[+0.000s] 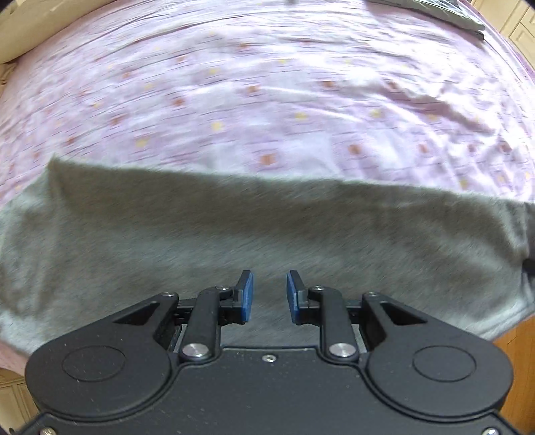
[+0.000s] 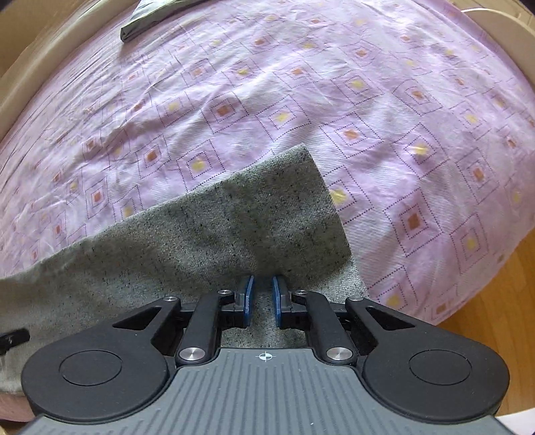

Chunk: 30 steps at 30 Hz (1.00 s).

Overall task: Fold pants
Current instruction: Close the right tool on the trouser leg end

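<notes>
Grey pants (image 1: pixel 234 227) lie flat across the near side of a bed, folded lengthwise into a long strip. My left gripper (image 1: pixel 270 284) is open and empty above the middle of the strip, blue pads apart. In the right wrist view the leg end of the pants (image 2: pixel 254 214) shows, with an upper layer lying over a lower layer that sticks out at the right. My right gripper (image 2: pixel 263 286) hovers over that end near its front edge, jaws apart by a narrow gap, nothing between them.
The bed has a pink sheet (image 1: pixel 267 100) with square patterns (image 2: pixel 401 134). A dark folded garment (image 1: pixel 444 13) lies at the far side of the bed; it also shows in the right wrist view (image 2: pixel 147 16). Wooden floor (image 2: pixel 495 284) is at the right.
</notes>
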Available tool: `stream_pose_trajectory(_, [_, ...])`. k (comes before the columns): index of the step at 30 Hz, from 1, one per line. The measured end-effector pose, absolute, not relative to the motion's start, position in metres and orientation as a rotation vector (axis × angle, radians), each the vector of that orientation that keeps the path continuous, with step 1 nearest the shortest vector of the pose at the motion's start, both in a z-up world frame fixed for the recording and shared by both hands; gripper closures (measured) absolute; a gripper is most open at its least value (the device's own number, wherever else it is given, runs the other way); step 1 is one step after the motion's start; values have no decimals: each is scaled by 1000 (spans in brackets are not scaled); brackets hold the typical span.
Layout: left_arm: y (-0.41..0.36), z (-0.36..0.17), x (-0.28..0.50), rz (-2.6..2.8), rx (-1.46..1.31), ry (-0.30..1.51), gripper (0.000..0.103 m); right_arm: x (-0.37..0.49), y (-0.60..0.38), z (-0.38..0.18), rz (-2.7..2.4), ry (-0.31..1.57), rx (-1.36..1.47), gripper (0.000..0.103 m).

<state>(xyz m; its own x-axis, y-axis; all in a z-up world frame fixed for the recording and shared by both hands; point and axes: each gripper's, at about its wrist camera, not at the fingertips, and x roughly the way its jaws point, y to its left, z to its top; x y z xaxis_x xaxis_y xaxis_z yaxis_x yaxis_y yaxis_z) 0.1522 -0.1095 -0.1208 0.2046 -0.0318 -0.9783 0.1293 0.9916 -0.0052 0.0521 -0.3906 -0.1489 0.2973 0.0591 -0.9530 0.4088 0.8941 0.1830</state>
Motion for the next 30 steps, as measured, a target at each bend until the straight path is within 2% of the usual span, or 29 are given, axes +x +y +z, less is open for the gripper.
stream_pose_trajectory(4, [-141, -135, 174, -121, 65, 1371, 71, 47, -388, -138, -184, 1237, 374, 91])
stream_pose_trajectory(11, [-173, -153, 200, -104, 146, 1355, 72, 28, -419, -116, -168, 1135, 461, 89])
stream_pose_trajectory(13, [-175, -154, 203, -105, 154, 1359, 72, 25, -431, -114, -169, 1111, 457, 86])
stream_pose_trajectory(15, [-173, -155, 201, -107, 151, 1358, 72, 27, -441, -118, -167, 1122, 446, 71])
stream_pose_trajectory(19, [-173, -154, 196, -116, 188, 1346, 66, 31, -454, -138, -112, 1192, 475, 70])
stream_pose_trajectory(23, [-174, -154, 199, -115, 204, 1357, 65, 21, -446, -157, -72, 1293, 421, 70])
stream_pose_trajectory(26, [-177, -156, 200, -119, 230, 1357, 65, 4, -444, -158, -96, 1294, 410, 64])
stream_pose_trajectory(30, [-180, -156, 195, -133, 271, 1344, 65, -10, -456, -145, -155, 1195, 492, 64])
